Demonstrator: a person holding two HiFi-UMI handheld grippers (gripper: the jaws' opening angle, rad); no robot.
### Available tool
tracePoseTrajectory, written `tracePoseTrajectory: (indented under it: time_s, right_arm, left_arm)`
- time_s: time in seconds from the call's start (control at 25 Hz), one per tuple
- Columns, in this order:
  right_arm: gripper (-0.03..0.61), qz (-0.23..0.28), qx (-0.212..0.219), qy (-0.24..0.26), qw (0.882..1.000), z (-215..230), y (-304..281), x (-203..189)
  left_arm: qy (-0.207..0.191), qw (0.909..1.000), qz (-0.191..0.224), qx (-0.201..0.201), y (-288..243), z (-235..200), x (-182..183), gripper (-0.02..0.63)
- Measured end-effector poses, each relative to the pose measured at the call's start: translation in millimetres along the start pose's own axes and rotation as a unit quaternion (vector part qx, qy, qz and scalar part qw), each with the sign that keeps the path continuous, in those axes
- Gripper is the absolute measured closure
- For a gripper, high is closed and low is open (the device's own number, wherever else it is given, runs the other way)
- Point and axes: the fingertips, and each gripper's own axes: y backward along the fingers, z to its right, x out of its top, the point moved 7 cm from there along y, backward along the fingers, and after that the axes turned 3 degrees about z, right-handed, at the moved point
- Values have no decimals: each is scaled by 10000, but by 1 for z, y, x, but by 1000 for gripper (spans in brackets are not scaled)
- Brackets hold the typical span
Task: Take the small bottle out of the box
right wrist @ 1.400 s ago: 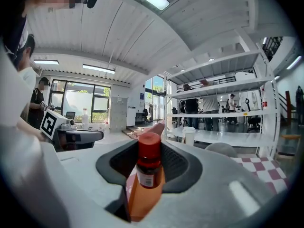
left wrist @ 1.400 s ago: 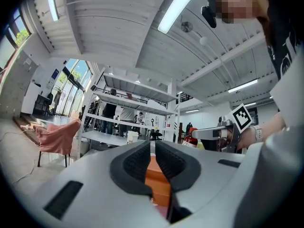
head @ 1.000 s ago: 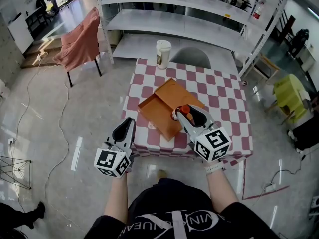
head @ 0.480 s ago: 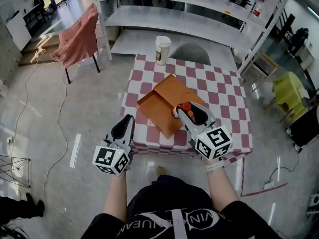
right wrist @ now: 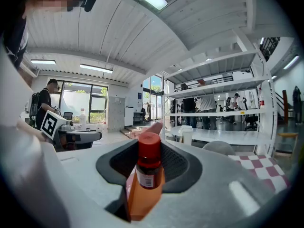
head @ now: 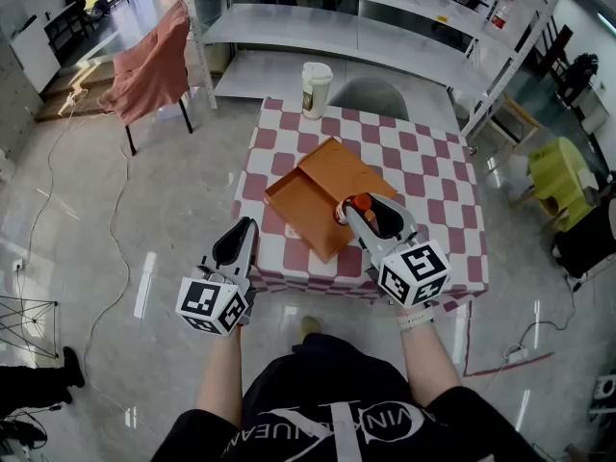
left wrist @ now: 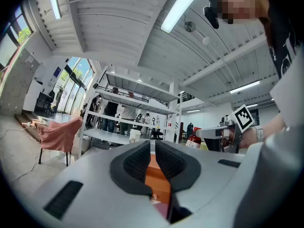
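The small bottle (head: 359, 204) has a red cap and a labelled neck. It stands upright between the jaws of my right gripper (head: 369, 216), which is shut on it by the near right edge of the open orange box (head: 313, 192). In the right gripper view the bottle (right wrist: 148, 148) fills the gap between the black pads (right wrist: 176, 164). My left gripper (head: 237, 246) hangs in front of the table's near left edge, shut with nothing in it. In the left gripper view its pads (left wrist: 137, 161) almost meet, and the box (left wrist: 158, 183) shows through the slit.
The box lies on a red-and-white checkered table (head: 433, 191). A white paper cup (head: 315, 89) stands at the table's far edge. A chair draped in pink cloth (head: 152, 65) is at the far left. White shelving (head: 356, 37) stands behind the table, and cables lie on the floor.
Hardly anything differs. The right gripper keeps the bottle over the box's near right edge, the left gripper stays low at the left, and the head view has drifted slightly.
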Motion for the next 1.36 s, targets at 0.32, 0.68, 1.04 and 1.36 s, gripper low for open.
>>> tracePoseTrajectory:
  time_s: [0.32, 0.68, 1.04, 1.36]
  right_arm:
    - [436, -3, 22, -2, 10000, 1, -1, -1]
    - [436, -30, 57, -23, 10000, 5, -4, -7]
    - [436, -69, 52, -38, 10000, 9, -7, -9]
    - [436, -114, 91, -43, 9999, 10, -11, -15]
  left_arm:
    - [20, 10000, -24, 25, 0, 0, -4, 578]
    - [35, 10000, -65, 51, -4, -2, -10, 578]
    - [61, 9999, -102, 55, -8, -4, -12, 578]
    - [80, 9999, -112, 71, -11, -7, -16, 578]
